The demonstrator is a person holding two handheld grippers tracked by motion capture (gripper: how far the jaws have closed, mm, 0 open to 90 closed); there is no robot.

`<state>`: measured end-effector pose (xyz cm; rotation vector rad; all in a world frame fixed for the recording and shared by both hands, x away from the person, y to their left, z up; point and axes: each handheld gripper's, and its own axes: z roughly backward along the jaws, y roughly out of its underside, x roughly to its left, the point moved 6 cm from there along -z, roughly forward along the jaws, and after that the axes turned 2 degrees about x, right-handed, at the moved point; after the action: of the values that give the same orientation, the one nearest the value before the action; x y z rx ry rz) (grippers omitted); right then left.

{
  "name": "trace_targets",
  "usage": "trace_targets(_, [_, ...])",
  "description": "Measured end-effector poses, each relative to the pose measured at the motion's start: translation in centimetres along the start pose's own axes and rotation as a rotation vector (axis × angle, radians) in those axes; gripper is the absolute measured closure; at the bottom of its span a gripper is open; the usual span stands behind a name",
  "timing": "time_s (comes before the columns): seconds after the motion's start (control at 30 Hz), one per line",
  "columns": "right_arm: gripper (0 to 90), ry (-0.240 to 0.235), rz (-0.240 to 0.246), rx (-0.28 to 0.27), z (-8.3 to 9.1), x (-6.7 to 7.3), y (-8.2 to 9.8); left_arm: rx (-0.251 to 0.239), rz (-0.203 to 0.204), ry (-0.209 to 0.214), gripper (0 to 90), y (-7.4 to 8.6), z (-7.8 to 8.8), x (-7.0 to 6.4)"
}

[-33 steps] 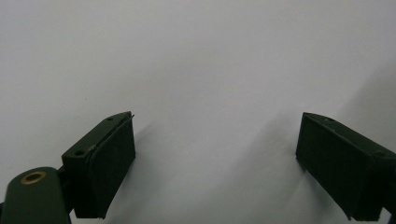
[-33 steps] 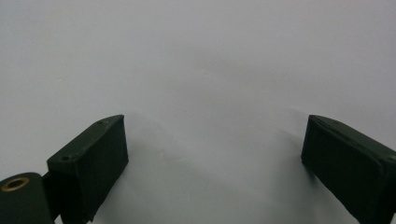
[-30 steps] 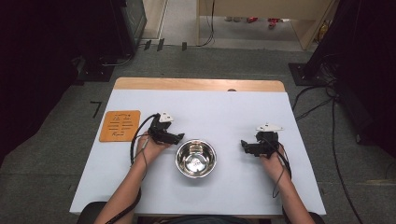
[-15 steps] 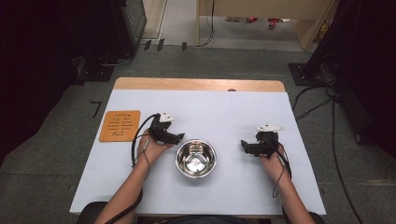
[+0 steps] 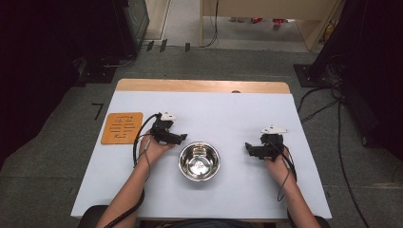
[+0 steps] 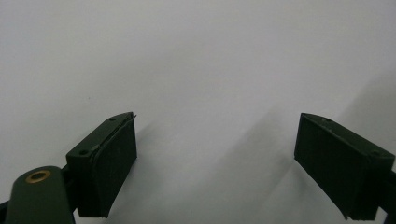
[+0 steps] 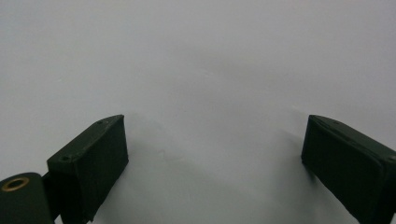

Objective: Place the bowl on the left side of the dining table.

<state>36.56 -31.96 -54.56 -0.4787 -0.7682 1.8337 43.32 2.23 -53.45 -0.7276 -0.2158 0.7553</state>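
Between the jaws of the left gripper point(image 6: 212, 168), in the left gripper view, lies nothing but bare white tabletop: the two black pads point(image 6: 114, 163) stand wide apart, with only their soft shadows on the surface; the right gripper point(image 7: 212, 163) reads the same in the right gripper view, its black jaws spread wide over plain white surface and clamped on nothing. From the high view, the left gripper point(image 5: 181, 138) sits low over the white table point(image 5: 228, 114), held in the person's left hand point(image 5: 153, 148), its jaws pointing toward the middle of the table and its black cable looping back along the forearm; the right gripper point(image 5: 247, 148) is held in the right hand point(image 5: 278, 164), its jaws pointing inward as well, with a pale plate on top. Between the two grippers, on the near half of the table, stands the round, shiny steel bowl point(image 5: 199, 161), upright with its mouth up; the left gripper's tips are just beside its far left rim without touching, while the right gripper is a little farther off on the other side. Off to the left, near the table's left edge, lies a flat orange square mat with a pale line pattern point(image 5: 122, 127), well apart from the bowl
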Motion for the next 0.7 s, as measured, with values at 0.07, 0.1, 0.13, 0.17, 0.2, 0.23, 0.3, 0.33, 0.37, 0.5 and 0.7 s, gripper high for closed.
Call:
trace_targets(0.07, [6.8, 0.0, 0.0, 0.0, 0.0, 0.0, 0.0, -0.004, 0.014, 0.008, 13.5, -0.1, 0.1, 0.1])
trace_targets(0.1, [6.8, 0.0, 0.0, 0.0, 0.0, 0.0, 0.0, -0.003, 0.024, 0.016, 13.7, -0.1, 0.2, 0.2])
trace_targets(0.13, [6.8, 0.0, 0.0, 0.0, 0.0, 0.0, 0.0, -0.004, 0.035, 0.021, 13.7, -0.1, 0.3, 0.2])
trace_targets(0.17, [6.8, 0.0, 0.0, 0.0, 0.0, 0.0, 0.0, -0.002, 0.036, 0.022, 13.7, -0.1, 0.4, 0.3])
trace_targets(0.2, [6.8, 0.0, 0.0, 0.0, 0.0, 0.0, 0.0, -0.004, 0.041, 0.025, 13.7, -0.2, 0.5, 0.3])
trace_targets(0.23, [6.8, 0.0, 0.0, 0.0, 0.0, 0.0, 0.0, 0.0, 0.04, 0.025, 13.7, -0.2, 0.6, 0.3])
trace_targets(0.3, [6.8, 0.0, 0.0, 0.0, 0.0, 0.0, 0.0, -0.009, 0.049, 0.037, 13.7, -0.3, 0.8, 0.3])
trace_targets(0.33, [6.8, 0.0, 0.0, 0.0, 0.0, 0.0, 0.0, -0.01, 0.056, 0.041, 13.7, -0.4, 0.9, 0.2])
trace_targets(0.37, [6.8, 0.0, 0.0, 0.0, 0.0, 0.0, 0.0, -0.009, 0.059, 0.046, 13.6, -0.4, 1.1, 0.2])
trace_targets(0.5, [6.8, 0.0, 0.0, 0.0, 0.0, 0.0, 0.0, -0.014, 0.06, 0.046, 13.6, -0.6, 1.6, 0.1])
trace_targets(0.7, [6.8, 0.0, 0.0, 0.0, 0.0, 0.0, 0.0, -0.027, 0.08, 0.075, 13.6, -0.7, 2.4, 0.0])
